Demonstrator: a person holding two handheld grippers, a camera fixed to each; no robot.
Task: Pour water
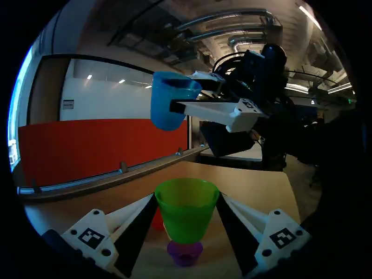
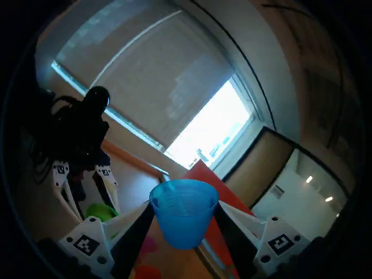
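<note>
A: Where's the green cup (image 1: 187,216)?

B: Pinched upright between the fingers of the left gripper (image 1: 187,197), over the bench (image 1: 260,188). A purple cup (image 1: 184,254) on the bench shows just under it.

A: And the blue cup (image 2: 183,221)?

B: The right gripper (image 2: 183,207) clamps it from both sides. In the left gripper view it hangs high above and beyond the green cup, close to upright.

A: Any water in it?

B: Cannot tell.
</note>
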